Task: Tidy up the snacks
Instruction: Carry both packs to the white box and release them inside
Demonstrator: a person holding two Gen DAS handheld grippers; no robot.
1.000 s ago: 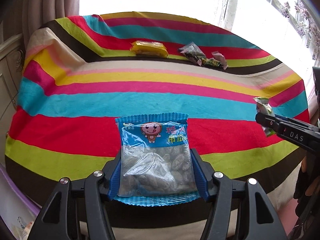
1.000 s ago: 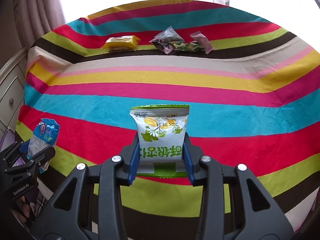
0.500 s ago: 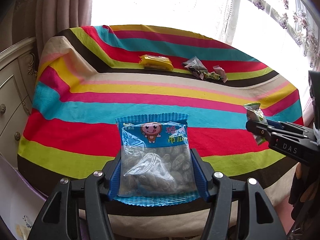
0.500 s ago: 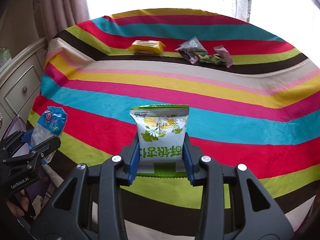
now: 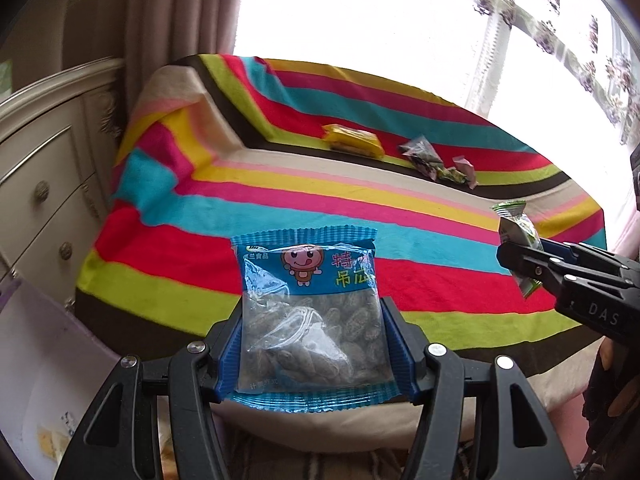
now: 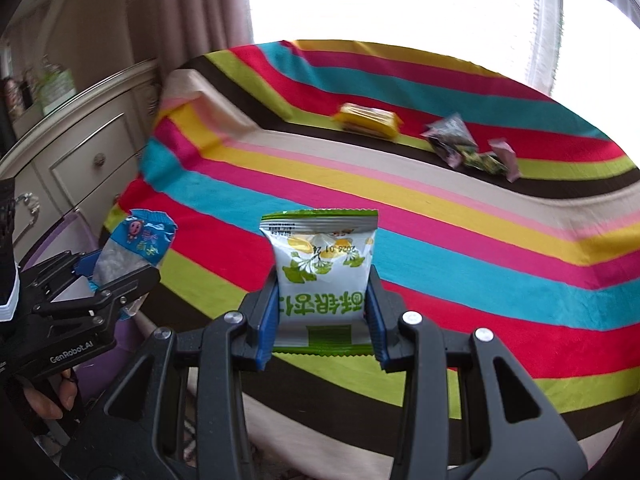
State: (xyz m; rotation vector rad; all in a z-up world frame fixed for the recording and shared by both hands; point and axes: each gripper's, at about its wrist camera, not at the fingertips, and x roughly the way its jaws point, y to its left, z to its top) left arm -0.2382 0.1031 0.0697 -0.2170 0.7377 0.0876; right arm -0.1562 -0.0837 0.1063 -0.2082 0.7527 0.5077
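My left gripper (image 5: pixel 310 344) is shut on a blue and clear snack packet (image 5: pixel 308 304) with a cartoon face, held upright off the table's near-left edge. It also shows in the right wrist view (image 6: pixel 132 248). My right gripper (image 6: pixel 322 312) is shut on a white and green snack packet (image 6: pixel 320 264), held upright above the near edge of the striped tablecloth (image 6: pixel 440 216). That packet shows at the right of the left wrist view (image 5: pixel 518 236).
A yellow packet (image 5: pixel 352 140) and a small heap of dark, green and pink wrapped snacks (image 5: pixel 436 160) lie at the table's far side. A cream drawer cabinet (image 5: pixel 36 184) stands left of the table. A purple-rimmed container (image 5: pixel 36 344) is at lower left. Curtains and a bright window are behind.
Both grippers have drawn back and swung left with their packets still held. The table looks farther away, and the cabinet and the container have come into view.
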